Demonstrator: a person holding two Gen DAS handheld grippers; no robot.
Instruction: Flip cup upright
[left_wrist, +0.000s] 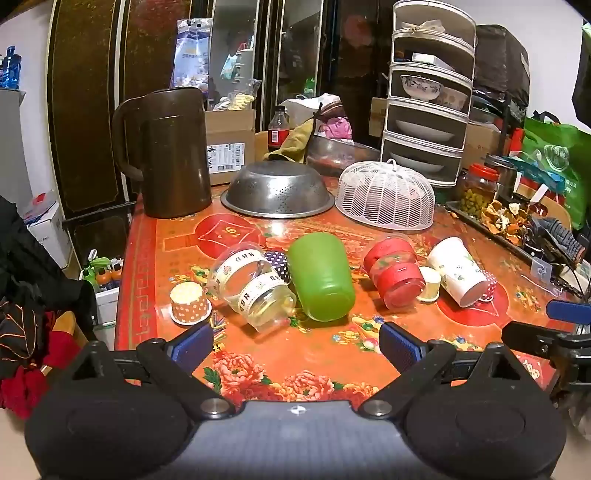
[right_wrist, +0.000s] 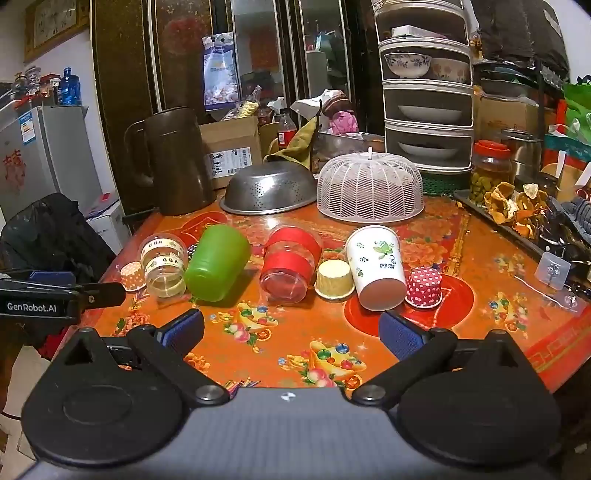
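Both grippers hovering over the near edge of the desk (left_wrist: 295, 354), fingers spread apart, holding nothing: left gripper (left_wrist: 295, 341) at lower centre of its view, right gripper (right_wrist: 291, 330) likewise. Green cup (left_wrist: 320, 275) lying on its side at centre frame, between the clear banded cup (left_wrist: 251, 286) and the red-banded cup (left_wrist: 393, 275). White paper cup (right_wrist: 376, 266) also lying tipped, right of centre.
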